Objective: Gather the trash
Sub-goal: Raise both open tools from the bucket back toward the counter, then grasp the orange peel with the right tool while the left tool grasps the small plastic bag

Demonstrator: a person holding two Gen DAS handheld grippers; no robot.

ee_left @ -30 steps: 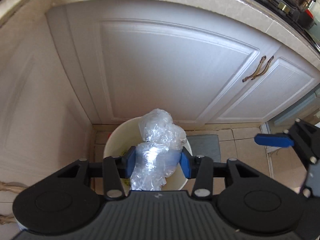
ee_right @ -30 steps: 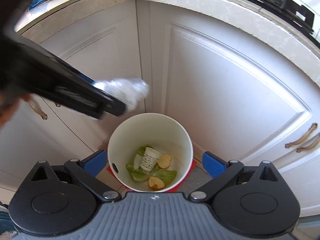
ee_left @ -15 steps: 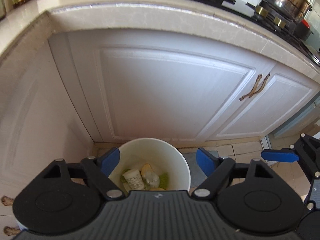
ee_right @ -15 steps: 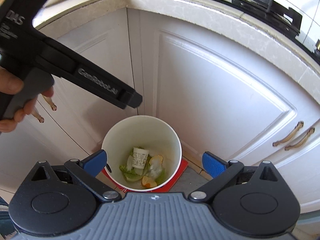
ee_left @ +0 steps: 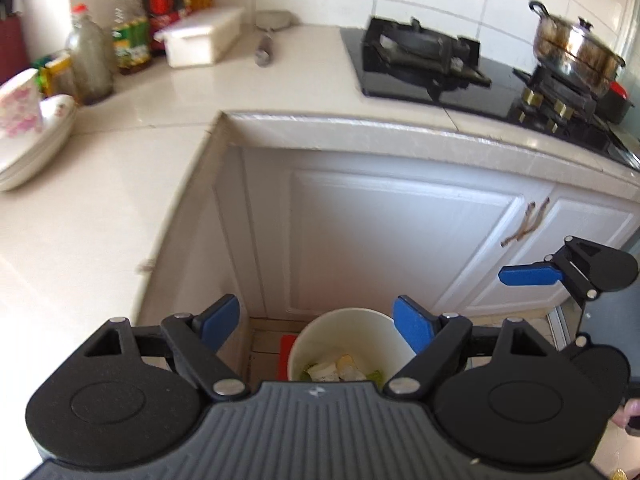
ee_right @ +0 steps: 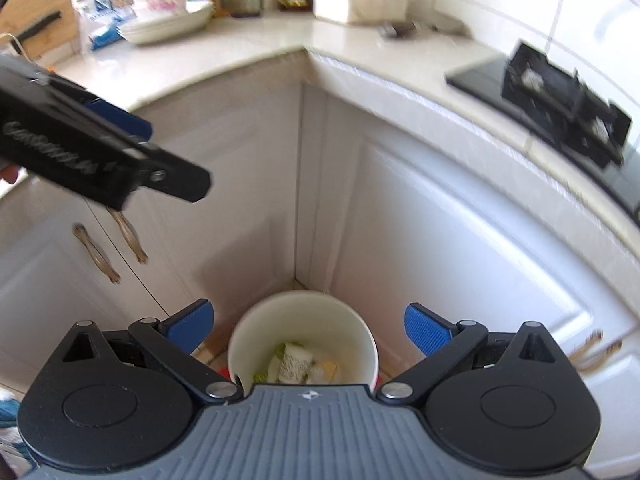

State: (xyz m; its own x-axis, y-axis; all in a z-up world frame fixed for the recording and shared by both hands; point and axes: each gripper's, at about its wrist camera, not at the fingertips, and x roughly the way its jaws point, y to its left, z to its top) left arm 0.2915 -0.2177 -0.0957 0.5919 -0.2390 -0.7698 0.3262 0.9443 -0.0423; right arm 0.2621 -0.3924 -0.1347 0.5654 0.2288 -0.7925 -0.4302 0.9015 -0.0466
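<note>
- With the left gripper [ee_left: 316, 324] spread wide and nothing between its blue fingers [ee_left: 219, 322], we judge the drop done: the trash [ee_right: 298, 364] lies at the bottom of the white bin [ee_right: 240, 344], below and just beyond the fingertips. Its jaws have just been opening.
- The right gripper [ee_right: 308, 326] is likewise released and empty, with the bin's mouth framed between its two pads.
- Because both views are smeared with motion blur, we could misjudge how close the counter edge [ee_left: 360, 128] sits ahead of the left fingers and clip it on the way to the next piece.
- The two tools are near each other: the right one's blue finger shows off to the side of the left fingers, and the left tool's black body crosses high in the right wrist view. Swinging either across without looking could knock them together.
- The bin stands on the floor tight in the cabinet corner [ee_right: 298, 200]. A finger catching its rim could tip it and spill what we have collected.
- On the worktop beyond the fingers stand stacked dishes [ee_left: 36, 136] and bottles [ee_left: 90, 60]. A hasty reach for litter there could topple them.
- We cannot tell from here which item remains to be collected.
</note>
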